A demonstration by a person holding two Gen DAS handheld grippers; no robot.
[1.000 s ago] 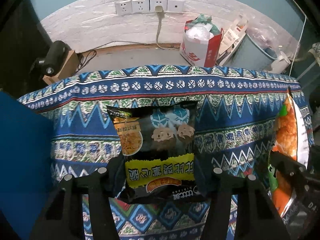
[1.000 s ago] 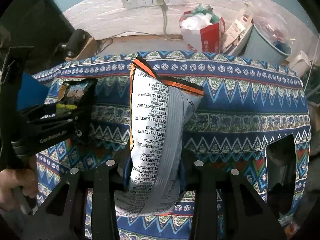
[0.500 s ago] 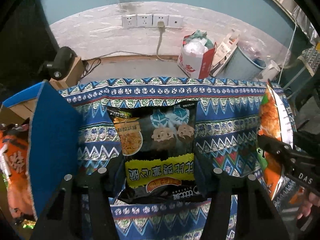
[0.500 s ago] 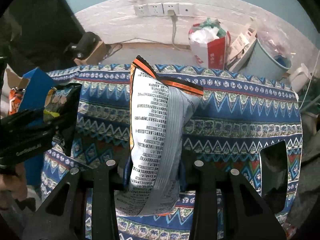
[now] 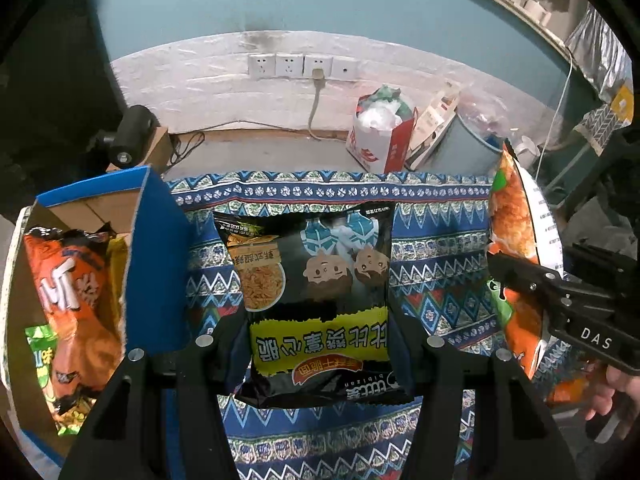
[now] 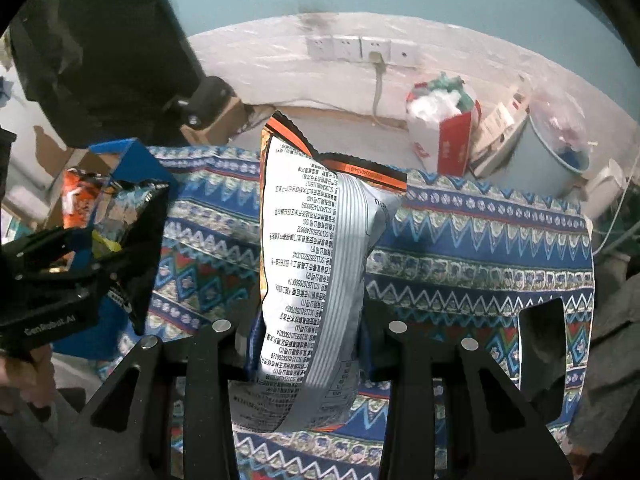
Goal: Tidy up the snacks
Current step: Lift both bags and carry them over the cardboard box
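Note:
My left gripper [image 5: 318,344] is shut on a black snack bag [image 5: 316,280] with a yellow band, held above the patterned tablecloth [image 5: 432,240]. In the right wrist view that same black snack bag [image 6: 136,232] and the left gripper [image 6: 80,272] show at the left. My right gripper [image 6: 306,340] is shut on an orange snack bag [image 6: 312,264], whose silver printed back faces the camera. The left wrist view shows the orange snack bag [image 5: 514,240] edge-on at the right, clamped in the right gripper [image 5: 520,280]. A blue cardboard box [image 5: 156,264] at the left holds an orange packet [image 5: 72,300].
Beyond the table's far edge stand a red and white bag [image 5: 380,140] stuffed with rubbish, a grey bin [image 5: 472,148] and a wall socket strip [image 5: 302,66]. A black camera [image 5: 128,136] rests on a small carton at the far left. A hand [image 5: 612,396] grips the right tool.
Both grippers have risen with their bags still clamped. The table has dropped lower in both views, and the blue box with its packets has come into sight at the left.

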